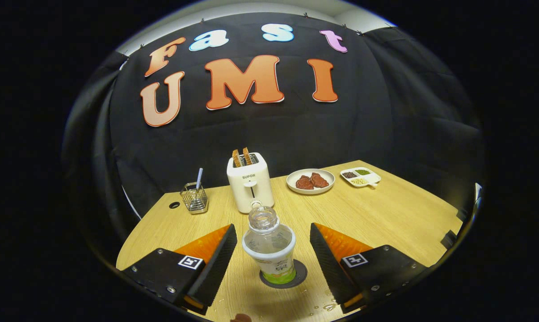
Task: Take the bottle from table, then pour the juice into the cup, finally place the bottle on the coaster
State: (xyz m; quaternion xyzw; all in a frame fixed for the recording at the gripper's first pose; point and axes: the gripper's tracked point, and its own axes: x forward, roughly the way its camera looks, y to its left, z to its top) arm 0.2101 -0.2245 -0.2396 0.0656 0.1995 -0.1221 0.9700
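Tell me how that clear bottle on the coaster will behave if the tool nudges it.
The bottle looks nearly empty, so probably light and quick to slide or tip. It has no cap, so leftover liquid could spill. Droplets on the table suggest a slippery surface. The tool stands open, with the bottle between its fingers, untouched.

Bottle (269, 250) stands upright on the coaster (301, 273), near edge of the worktop (385, 219), between the gripper (269, 250) fingers, both fingers apart from it, jaws wide. Toaster (250, 188) just beyond the bottle, two slices (242, 157) standing in its slots. Wire holder (195, 198) left of the toaster, a utensil (199, 178) standing in it; a hole (174, 205) in the worktop further left. Plate (310, 181) right of the toaster, two pieces of meat (312, 181) on it. Divided dish (360, 177) right of the plate, at the far right corner. Droplets (325, 306) on the worktop near the right finger.
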